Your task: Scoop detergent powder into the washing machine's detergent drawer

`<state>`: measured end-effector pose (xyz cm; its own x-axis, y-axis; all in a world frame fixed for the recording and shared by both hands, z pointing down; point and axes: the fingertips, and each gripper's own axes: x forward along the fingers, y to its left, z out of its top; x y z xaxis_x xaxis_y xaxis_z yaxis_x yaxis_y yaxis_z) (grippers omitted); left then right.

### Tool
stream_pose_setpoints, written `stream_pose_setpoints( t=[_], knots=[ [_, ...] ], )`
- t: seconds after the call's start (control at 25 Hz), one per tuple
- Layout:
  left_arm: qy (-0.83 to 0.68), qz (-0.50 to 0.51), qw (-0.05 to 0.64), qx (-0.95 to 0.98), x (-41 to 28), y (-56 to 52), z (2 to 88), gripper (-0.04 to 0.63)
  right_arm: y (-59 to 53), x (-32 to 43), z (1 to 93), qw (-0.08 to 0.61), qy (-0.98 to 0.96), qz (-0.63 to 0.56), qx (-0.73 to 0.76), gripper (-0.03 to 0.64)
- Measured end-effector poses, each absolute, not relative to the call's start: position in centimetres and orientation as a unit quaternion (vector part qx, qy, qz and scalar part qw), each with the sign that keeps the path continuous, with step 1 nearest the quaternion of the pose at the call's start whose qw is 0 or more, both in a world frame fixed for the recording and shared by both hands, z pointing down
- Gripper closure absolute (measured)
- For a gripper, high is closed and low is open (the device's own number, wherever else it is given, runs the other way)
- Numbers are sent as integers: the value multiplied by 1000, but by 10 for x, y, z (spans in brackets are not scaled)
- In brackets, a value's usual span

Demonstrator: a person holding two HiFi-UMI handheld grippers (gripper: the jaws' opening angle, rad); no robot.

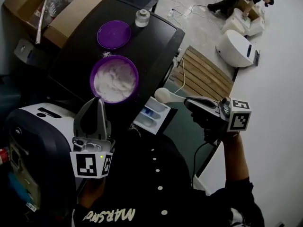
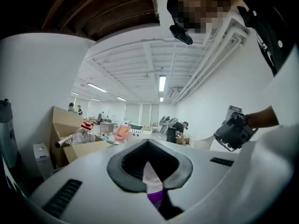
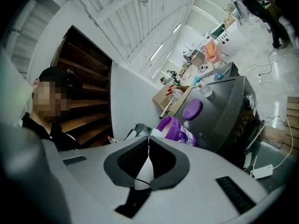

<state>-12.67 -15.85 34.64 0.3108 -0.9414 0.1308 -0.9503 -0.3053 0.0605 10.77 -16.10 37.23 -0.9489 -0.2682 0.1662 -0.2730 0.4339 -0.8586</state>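
Head view: right gripper (image 1: 187, 100) pinches smooth white scoop (image 1: 164, 94) (round bowl).

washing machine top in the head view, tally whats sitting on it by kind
purple tub of powder: 1
purple lid: 1
small clear jar: 1
total: 3
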Motion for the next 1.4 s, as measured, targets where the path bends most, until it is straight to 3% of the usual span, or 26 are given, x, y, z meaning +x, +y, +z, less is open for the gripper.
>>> stream_pose_setpoints(
  t=[0.6, 0.92, 1.4],
  knots=[
    [-509, 49, 60, 857, -72, -145, 355, 591, -115, 127, 483, 38, -849, 472, 236, 586],
    [-471, 93, 94, 872, -58, -123, 386, 591, -101, 131, 554, 111, -842, 458, 261, 586],
    [-470, 109, 108, 869, -55, -121, 411, 591, -89, 105, 580, 279, -908, 190, 249, 586]
  ],
)
